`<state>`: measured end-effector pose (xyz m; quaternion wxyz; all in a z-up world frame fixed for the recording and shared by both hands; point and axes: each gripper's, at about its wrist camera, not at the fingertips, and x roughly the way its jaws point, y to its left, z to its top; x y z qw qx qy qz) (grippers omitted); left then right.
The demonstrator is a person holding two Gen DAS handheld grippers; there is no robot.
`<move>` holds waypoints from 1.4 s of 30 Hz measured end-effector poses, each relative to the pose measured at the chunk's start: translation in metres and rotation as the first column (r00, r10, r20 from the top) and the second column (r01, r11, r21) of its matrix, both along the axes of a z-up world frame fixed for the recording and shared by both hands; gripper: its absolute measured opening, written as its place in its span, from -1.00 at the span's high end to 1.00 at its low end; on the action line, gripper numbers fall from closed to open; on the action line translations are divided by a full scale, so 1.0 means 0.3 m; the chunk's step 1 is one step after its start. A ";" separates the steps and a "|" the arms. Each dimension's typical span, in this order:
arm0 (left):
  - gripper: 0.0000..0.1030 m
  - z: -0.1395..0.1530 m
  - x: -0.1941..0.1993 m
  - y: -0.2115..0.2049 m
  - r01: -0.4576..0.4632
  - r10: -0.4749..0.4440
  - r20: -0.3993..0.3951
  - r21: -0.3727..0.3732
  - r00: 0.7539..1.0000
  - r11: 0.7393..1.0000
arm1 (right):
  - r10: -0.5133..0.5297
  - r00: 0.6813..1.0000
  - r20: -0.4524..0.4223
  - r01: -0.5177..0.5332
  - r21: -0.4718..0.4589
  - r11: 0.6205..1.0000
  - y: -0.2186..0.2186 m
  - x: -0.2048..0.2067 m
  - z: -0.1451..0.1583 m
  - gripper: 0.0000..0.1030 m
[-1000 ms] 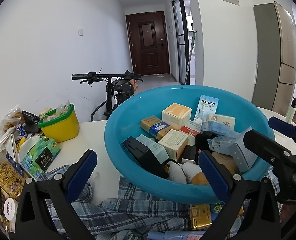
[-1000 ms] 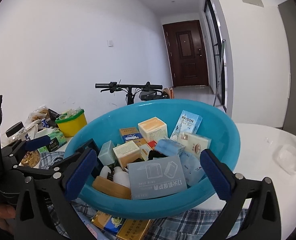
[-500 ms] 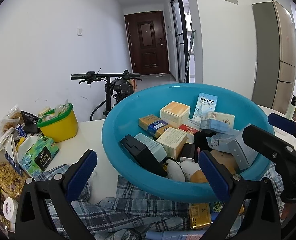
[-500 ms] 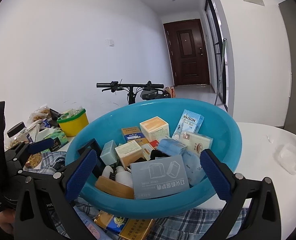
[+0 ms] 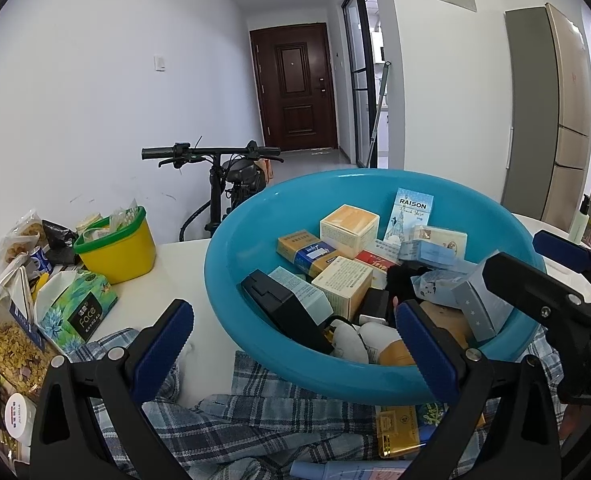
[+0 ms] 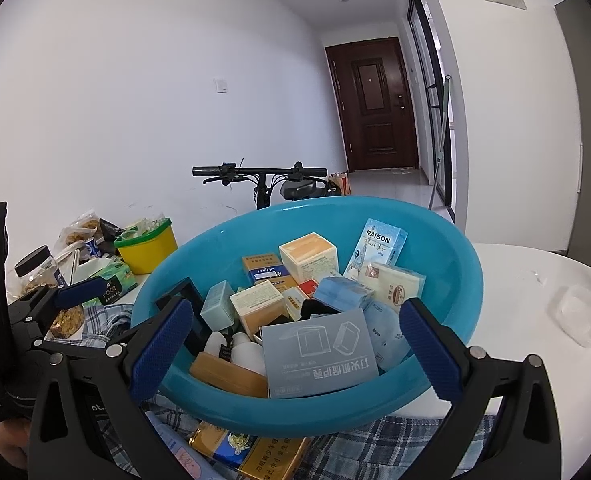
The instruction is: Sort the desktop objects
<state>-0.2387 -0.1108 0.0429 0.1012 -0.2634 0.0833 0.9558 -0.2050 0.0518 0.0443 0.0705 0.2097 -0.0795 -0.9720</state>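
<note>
A big blue basin (image 5: 247, 240) (image 6: 447, 248) sits on a plaid cloth (image 5: 223, 432) and is piled with small boxes. Among them are a RAISON box (image 5: 411, 212) (image 6: 383, 244), a black box (image 5: 279, 304) and a grey-blue box (image 6: 319, 352). My left gripper (image 5: 295, 344) is open, and the basin's near rim lies in front of its blue pads. My right gripper (image 6: 295, 346) is open too, facing the same rim from the right. Each gripper shows at the edge of the other's view. Neither holds anything.
A yellow tub with a green rim (image 5: 115, 248), a tissue pack (image 5: 79, 312) and snack bags (image 5: 3, 344) crowd the left of the white table. Gold boxes (image 6: 263, 452) lie under the basin's near edge. A clear plastic tray (image 6: 579, 316) sits right. A bicycle (image 5: 223, 160) stands behind.
Both views drift only slightly. The basin and its contents keep their places, and both grippers stay open.
</note>
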 end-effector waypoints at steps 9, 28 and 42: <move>-1.00 0.002 0.001 0.002 0.001 -0.001 0.002 -0.005 1.000 1.000 | 0.001 1.000 0.002 -0.001 -0.003 1.000 0.003 0.000 0.001 -1.00; -1.00 -0.001 0.003 0.002 0.001 -0.001 0.004 -0.004 1.000 1.000 | 0.001 1.000 0.001 -0.001 -0.002 1.000 -0.001 0.001 0.001 -1.00; -1.00 0.005 0.002 -0.007 0.010 -0.011 0.016 0.030 1.000 0.999 | 0.003 1.000 -0.004 -0.003 -0.008 1.000 -0.007 0.008 0.009 -0.99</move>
